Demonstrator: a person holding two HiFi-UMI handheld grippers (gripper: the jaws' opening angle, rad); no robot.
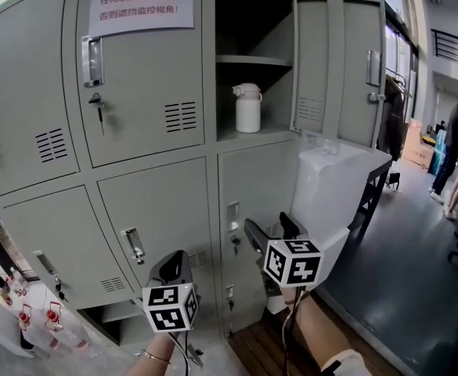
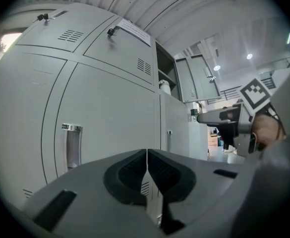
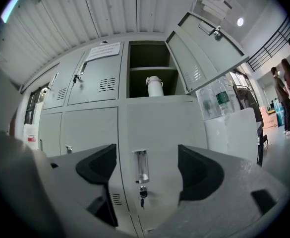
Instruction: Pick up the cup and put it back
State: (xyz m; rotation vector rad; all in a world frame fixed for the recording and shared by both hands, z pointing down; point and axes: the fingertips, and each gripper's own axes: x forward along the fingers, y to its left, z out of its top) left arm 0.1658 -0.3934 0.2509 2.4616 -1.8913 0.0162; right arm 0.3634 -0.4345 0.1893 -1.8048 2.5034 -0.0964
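Grey locker shelf [image 1: 274,132], white cup [image 1: 247,108] upright on it — left of middle

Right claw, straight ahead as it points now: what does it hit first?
Probably the closed locker door, near its handle, which shows between the parted jaws of the right claw. The cup stands higher, in the open compartment; distance is unclear.

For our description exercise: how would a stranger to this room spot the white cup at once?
Find the wall of grey metal lockers. In the upper row one compartment has its door open; under its shelf stands the white cylindrical lidded cup, alone there, neighbours shut.
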